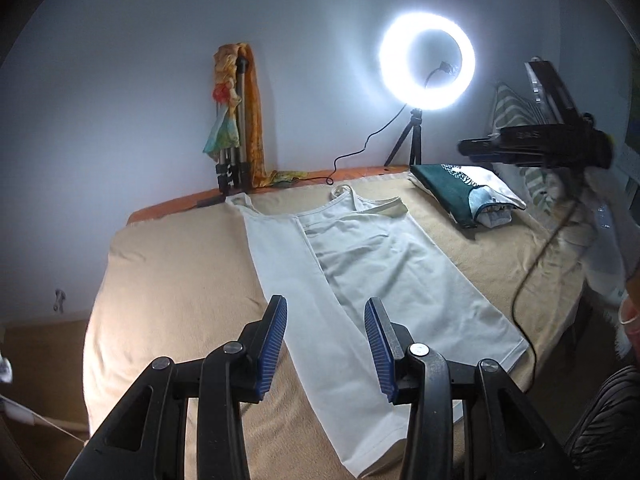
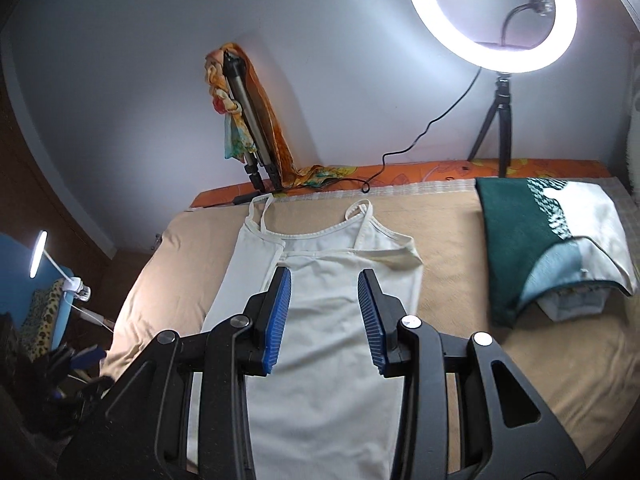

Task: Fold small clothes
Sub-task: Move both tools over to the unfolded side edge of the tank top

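Observation:
A white strappy camisole [image 1: 360,264] lies flat on the beige bed cover [image 1: 172,280], straps towards the wall, its left side folded over the middle. It also shows in the right wrist view [image 2: 320,340]. My left gripper [image 1: 326,312] is open and empty, hovering above the folded left strip near the hem. My right gripper [image 2: 324,284] is open and empty above the camisole's chest area. In the left wrist view the right gripper [image 1: 536,144] appears high at the right, seen side-on.
A stack of folded clothes, green and white on top [image 2: 540,232], lies at the bed's right. A lit ring light on a tripod [image 2: 492,16] and a folded tripod draped with an orange scarf [image 2: 248,120] stand by the wall. A black cable [image 1: 532,264] hangs at right.

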`<state>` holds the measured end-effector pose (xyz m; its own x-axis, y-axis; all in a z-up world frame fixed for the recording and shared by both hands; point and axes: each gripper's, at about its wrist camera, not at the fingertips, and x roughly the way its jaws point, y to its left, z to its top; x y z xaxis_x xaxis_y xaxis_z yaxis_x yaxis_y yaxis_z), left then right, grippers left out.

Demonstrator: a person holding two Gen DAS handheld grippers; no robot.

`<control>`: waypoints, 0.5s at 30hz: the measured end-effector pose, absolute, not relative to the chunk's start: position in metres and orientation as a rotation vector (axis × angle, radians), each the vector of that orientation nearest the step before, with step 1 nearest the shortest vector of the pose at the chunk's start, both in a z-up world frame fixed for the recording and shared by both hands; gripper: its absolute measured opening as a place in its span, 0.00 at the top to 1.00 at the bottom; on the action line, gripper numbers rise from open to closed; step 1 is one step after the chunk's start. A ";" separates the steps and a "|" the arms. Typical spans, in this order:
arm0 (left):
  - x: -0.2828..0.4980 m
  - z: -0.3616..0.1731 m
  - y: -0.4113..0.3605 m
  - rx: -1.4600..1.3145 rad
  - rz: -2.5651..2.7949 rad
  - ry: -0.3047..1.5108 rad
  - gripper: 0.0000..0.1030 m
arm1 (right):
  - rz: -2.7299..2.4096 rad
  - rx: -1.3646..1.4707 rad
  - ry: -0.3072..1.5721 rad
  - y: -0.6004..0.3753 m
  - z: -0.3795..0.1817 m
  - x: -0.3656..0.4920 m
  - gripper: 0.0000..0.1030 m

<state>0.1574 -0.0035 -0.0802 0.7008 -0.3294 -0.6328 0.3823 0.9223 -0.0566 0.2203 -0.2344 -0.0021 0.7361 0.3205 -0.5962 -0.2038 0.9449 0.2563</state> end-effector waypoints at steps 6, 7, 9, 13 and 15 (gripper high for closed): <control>0.161 -0.070 -0.026 0.140 -0.414 0.680 0.60 | 0.247 0.206 0.649 -0.267 0.000 0.167 0.64; 0.162 -0.071 -0.030 0.147 -0.411 0.682 0.60 | 0.245 0.217 0.645 -0.272 -0.002 0.160 0.64; 0.160 -0.075 -0.037 0.153 -0.410 0.679 0.60 | 0.237 0.241 0.640 -0.282 -0.006 0.150 0.64; 0.151 -0.100 -0.042 0.161 -0.395 0.697 0.60 | 0.223 0.286 0.648 -0.299 -0.020 0.132 0.64; 0.145 -0.120 -0.040 0.170 -0.385 0.738 0.60 | 0.219 0.314 0.659 -0.308 -0.030 0.124 0.64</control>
